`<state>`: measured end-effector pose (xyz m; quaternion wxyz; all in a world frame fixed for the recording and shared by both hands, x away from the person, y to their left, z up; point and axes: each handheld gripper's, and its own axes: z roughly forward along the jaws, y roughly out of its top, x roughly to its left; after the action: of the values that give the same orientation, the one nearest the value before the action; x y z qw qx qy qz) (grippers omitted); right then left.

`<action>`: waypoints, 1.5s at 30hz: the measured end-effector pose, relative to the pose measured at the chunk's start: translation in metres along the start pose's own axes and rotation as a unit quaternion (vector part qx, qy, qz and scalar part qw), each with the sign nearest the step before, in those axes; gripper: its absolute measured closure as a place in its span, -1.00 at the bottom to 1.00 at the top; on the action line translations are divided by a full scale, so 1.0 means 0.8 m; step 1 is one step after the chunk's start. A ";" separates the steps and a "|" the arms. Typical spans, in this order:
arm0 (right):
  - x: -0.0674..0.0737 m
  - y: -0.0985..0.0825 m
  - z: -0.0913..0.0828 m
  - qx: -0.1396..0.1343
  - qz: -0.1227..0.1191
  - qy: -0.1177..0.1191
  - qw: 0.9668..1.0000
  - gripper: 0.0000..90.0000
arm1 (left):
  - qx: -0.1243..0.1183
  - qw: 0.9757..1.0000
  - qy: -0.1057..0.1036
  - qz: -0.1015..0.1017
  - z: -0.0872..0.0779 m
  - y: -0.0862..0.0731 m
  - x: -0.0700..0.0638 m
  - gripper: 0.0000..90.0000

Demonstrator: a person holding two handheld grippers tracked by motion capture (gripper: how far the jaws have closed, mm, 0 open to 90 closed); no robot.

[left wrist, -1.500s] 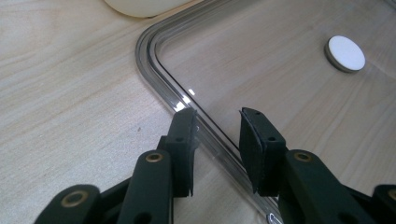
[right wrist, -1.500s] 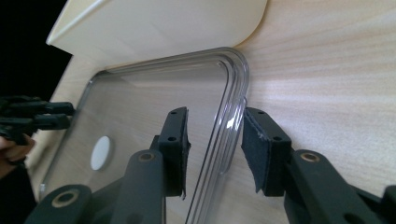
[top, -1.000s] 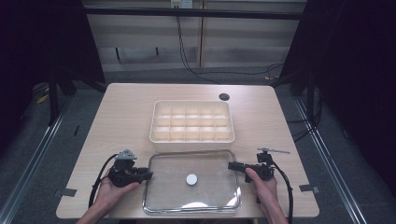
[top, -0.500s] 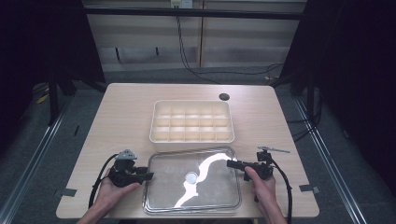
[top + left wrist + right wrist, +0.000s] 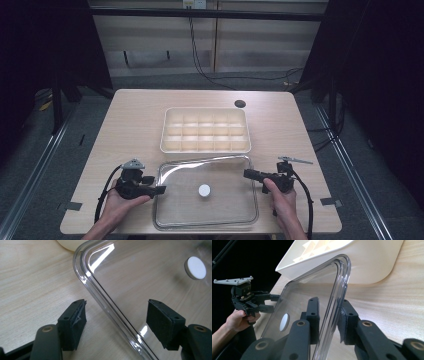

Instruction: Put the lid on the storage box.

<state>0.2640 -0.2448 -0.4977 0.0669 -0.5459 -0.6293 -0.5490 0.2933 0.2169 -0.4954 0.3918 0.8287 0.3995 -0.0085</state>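
Observation:
A clear plastic lid (image 5: pixel 220 170) with a white round knob (image 5: pixel 204 190) lies flat on the table's front half. My left gripper (image 5: pixel 159 189) is at its left edge. In the left gripper view the jaws (image 5: pixel 117 312) stand wide on either side of the lid's rim (image 5: pixel 105 307); they have just been opening, and the pads do not touch it. My right gripper (image 5: pixel 248 173) has just been closing and is shut on the lid's right rim (image 5: pixel 337 285), one pad on each side (image 5: pixel 329 312).
A cream tray (image 5: pixel 205 149) with several compartments stands just behind the lid, near the table's middle. A dark round hole (image 5: pixel 240 104) marks the tabletop at the back right. The table's front edge lies close under both hands.
A bright glare streak that crossed the lid half a second ago is gone, so the lid tilted a little and settled. Both hands have stayed in place.

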 end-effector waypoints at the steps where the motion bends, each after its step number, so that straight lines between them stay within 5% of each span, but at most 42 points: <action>1: 0.001 0.000 -0.001 -0.001 -0.001 0.002 1.000 0.63 | 0.000 1.000 -0.001 0.002 0.000 0.000 0.000 -0.30; 15: 0.008 0.001 -0.007 -0.007 -0.017 0.008 1.000 0.64 | -0.014 0.999 -0.030 -0.017 0.011 0.007 0.004 -0.29; 22: 0.007 0.002 -0.007 -0.002 -0.017 0.002 1.000 0.63 | -0.017 0.999 -0.038 -0.034 0.010 0.010 0.006 -0.13; 31: 0.008 0.001 -0.004 0.005 -0.021 -0.016 1.000 0.59 | -0.062 0.997 -0.046 -0.019 -0.010 0.016 0.001 0.11; 45: 0.021 0.006 -0.011 -0.011 -0.031 -0.023 0.999 0.57 | -0.089 0.995 -0.047 -0.005 -0.034 0.025 -0.005 0.32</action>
<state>0.2565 -0.2419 -0.4801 0.0294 -0.5395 -0.6412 -0.5450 0.2955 0.2250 -0.4625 0.4825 0.7871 0.3842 -0.0138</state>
